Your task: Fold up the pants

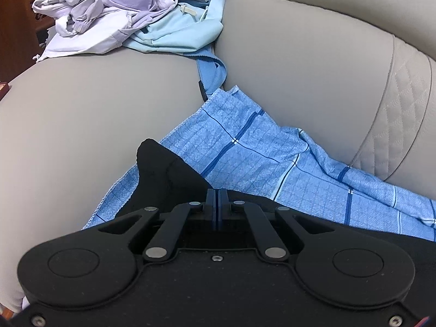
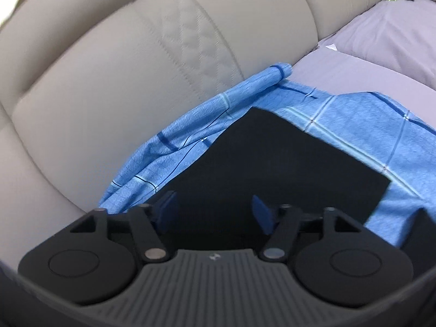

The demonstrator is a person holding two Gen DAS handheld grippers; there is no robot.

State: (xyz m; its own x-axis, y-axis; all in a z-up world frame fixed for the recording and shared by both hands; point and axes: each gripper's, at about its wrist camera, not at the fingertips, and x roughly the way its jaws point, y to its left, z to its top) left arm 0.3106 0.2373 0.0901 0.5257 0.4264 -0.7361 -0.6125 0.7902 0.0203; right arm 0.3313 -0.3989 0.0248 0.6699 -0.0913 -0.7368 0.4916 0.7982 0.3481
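Black pants [image 1: 166, 174] lie on a blue checked cloth [image 1: 245, 147] spread over a grey sofa seat. In the left wrist view my left gripper [image 1: 217, 199] has its blue pads pressed together at the edge of the black fabric; whether fabric is pinched between them cannot be told. In the right wrist view the black pants [image 2: 272, 158] lie flat on the blue cloth [image 2: 368, 125], with a corner pointing toward the backrest. My right gripper [image 2: 215, 209] is open, its blue fingers [image 2: 166, 209] spread just over the near part of the pants.
The grey sofa backrest [image 2: 109, 81] rises behind the cloth. A pile of lilac and light blue clothes [image 1: 130, 13] lies on the far seat in the left wrist view. A grey pillow [image 2: 395, 32] lies at the right. Bare seat cushion [image 1: 68, 122] lies left of the cloth.
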